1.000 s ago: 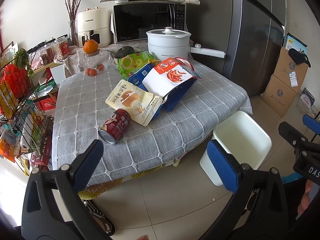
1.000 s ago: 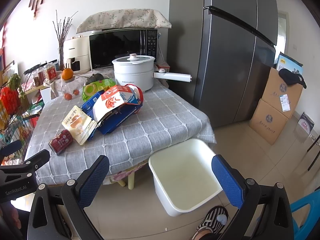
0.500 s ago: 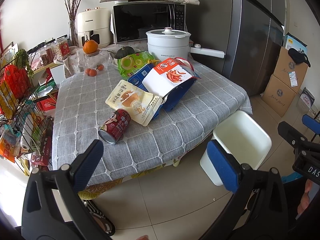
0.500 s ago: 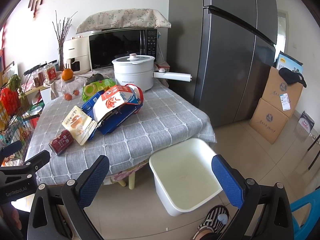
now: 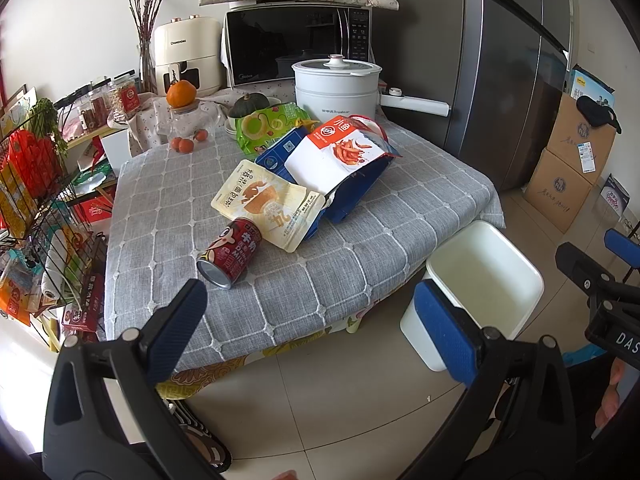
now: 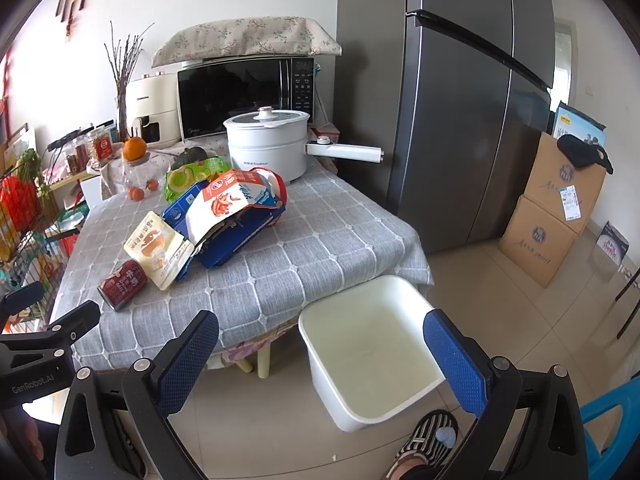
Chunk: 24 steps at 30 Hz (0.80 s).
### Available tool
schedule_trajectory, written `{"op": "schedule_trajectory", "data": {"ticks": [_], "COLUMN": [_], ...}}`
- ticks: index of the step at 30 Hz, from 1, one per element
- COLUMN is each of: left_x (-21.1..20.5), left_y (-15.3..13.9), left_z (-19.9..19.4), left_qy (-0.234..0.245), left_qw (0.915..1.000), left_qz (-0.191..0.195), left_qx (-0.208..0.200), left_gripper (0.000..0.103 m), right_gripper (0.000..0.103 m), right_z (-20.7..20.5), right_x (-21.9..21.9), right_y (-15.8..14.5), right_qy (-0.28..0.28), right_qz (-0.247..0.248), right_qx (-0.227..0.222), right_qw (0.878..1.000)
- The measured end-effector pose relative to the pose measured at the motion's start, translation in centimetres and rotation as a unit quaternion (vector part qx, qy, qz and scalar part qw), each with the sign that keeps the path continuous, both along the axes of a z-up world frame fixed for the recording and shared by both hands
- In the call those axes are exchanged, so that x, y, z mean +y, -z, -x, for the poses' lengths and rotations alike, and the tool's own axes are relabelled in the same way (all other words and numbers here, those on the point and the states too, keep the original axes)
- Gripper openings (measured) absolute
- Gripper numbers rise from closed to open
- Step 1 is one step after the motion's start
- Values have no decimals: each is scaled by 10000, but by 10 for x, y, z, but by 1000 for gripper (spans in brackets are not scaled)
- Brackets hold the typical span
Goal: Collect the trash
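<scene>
Nothing has moved: both grippers hang wide open and empty before the table.
Red can (image 5: 229,253) lies on its side, centre-left, just above the left gripper (image 5: 308,320); right gripper (image 6: 320,344) frames the white bin (image 6: 370,394).

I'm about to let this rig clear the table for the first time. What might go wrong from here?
The red can lies on its side near the table edge; a nudge from the open left gripper may roll it off. The yellow pouch overlaps the can and leans on the blue bag, so lifting one may drag the others. The white bin sits low on the floor, so drops may miss.
</scene>
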<state>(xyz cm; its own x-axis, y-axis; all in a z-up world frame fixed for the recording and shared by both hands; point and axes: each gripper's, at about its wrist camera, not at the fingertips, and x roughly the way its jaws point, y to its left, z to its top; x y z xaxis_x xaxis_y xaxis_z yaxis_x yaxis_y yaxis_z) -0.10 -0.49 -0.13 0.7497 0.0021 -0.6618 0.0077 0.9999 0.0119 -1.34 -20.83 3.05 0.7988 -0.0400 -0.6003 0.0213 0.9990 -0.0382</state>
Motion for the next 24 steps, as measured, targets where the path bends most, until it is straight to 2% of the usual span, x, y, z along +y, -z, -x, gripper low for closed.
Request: {"op": "schedule_trajectory", "data": {"ticks": [24], "left_x": [1], "left_y": [-2], "left_z": [1], "left_qy": [-8], "left_qw": [10000], "left_qz": [-12], "left_qx": [-10], "left_gripper": [103], "right_gripper": [103], "right_z": [1], "right_x": [2], "right_y": [1], "right_qy": [-3], "right_qz": [-8], "right_qx": [23], "right_qw": [10000]}}
